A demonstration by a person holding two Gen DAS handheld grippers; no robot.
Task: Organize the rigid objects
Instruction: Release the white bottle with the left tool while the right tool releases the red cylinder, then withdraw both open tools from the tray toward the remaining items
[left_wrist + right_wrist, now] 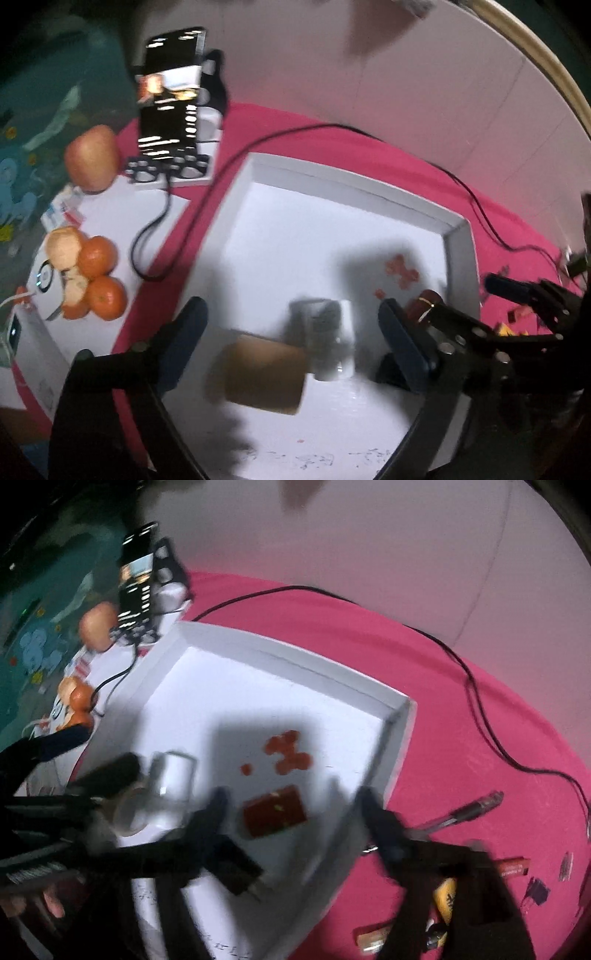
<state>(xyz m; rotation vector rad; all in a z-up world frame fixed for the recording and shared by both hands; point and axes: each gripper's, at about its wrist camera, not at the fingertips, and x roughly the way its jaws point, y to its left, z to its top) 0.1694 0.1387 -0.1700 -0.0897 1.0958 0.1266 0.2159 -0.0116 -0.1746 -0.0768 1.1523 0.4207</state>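
Glass jar (325,339): lying on its side in the white tray (458,258), long axis running from cork lid (264,373) toward the far rim.
Left gripper (291,332): jaws spread, straddling the jar, not pressing.
Dark red box (275,812): lying flat in the tray, between the right gripper's (291,812) parted jaws, untouched.

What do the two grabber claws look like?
Both the left gripper and the right gripper are black frames with two long fingers each. The fingers carry dark blue pads, and small silver bolts dot the frame. No sleeves show.
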